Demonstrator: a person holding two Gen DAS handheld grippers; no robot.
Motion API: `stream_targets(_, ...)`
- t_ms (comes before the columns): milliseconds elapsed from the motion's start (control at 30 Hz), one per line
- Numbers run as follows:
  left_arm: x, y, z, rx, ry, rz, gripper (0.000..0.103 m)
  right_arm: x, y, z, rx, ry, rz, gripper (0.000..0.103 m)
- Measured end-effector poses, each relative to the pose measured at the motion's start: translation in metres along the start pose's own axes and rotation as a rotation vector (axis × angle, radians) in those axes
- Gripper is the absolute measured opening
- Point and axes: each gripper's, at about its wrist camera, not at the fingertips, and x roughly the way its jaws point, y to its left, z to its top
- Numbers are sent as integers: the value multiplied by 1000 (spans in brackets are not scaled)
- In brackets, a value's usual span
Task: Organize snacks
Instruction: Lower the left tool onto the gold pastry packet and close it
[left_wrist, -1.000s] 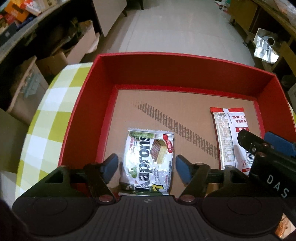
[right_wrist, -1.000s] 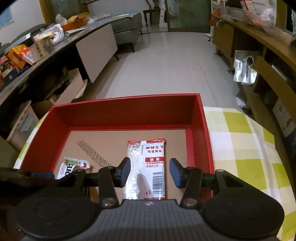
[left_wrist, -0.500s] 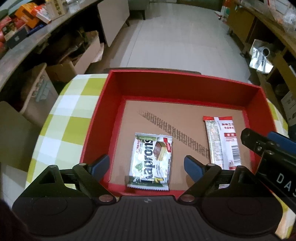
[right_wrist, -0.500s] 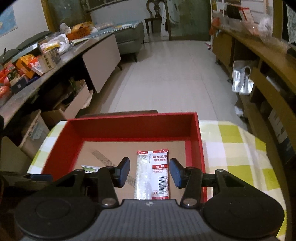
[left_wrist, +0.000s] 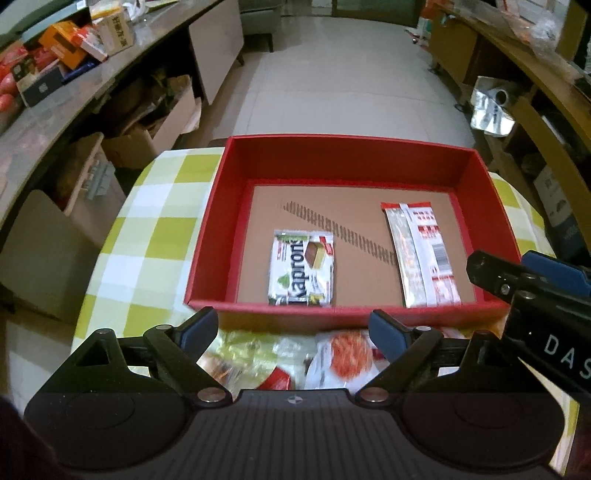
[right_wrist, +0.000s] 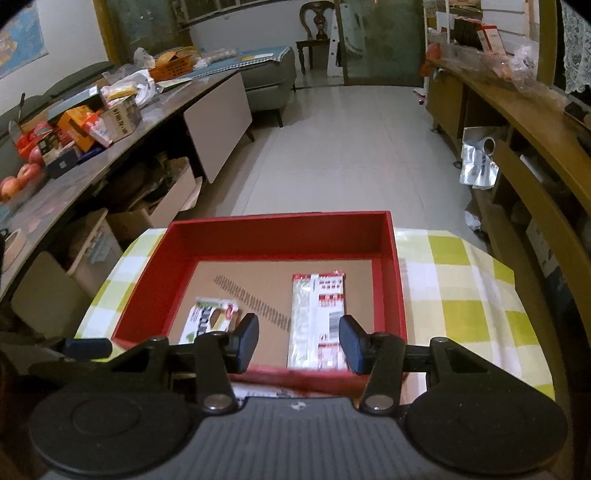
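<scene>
- Red box (left_wrist: 347, 155) sits on checked desk (left_wrist: 147, 240); Kaprons wafer pkt (left_wrist: 303, 269) & long red-white pkt (left_wrist: 421, 254) lie flat inside, well apart.
- Left tongs (left_wrist: 291, 328): jaws opening, nothing between.
- Right tongs (right_wrist: 298, 338): gap narrow, nothing gripped.
- Loose snacks (left_wrist: 332, 354) blurred on desk, near side of box.
- Next pkt is best gripped across its short side, then laid flat between the two pkts.

A box (left_wrist: 207, 236) sits on the tabletop (left_wrist: 147, 221). Inside, a wafer pack (left_wrist: 301, 269) lies left, a long packet (left_wrist: 421, 254) right; more snacks (left_wrist: 325, 358) lie before it.
</scene>
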Motion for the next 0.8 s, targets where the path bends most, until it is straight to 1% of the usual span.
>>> stream_targets(100, -7, 10, -10, -11, 1, -11, 94, -7, 6, -8, -19, 8, 9, 55)
stream_targets(167, -9, 20, -17, -30, 15, -15, 95, -10, 10, -13, -32, 13, 17, 55)
stream_targets(367, -4, 44, -40, -66, 77, 0, 95, -14, 27, -29, -74, 48, 45, 55)
stream_targets(567, 5, 63, -62, -105, 155, -20, 95, -13, 33, -41, -97, 98, 57, 56)
stream_targets(667, 7, 72, -73, -138, 184, -43, 95, -11, 30, -47, -85, 135, 64, 59)
stream_targets(733, 9, 75, -78, -136, 192, -38, 95, -9, 27, -50, -79, 159, 67, 59)
stream_targets(800, 11, 75, -82, -108, 195, -37, 95, -9, 25, -52, -80, 164, 71, 59)
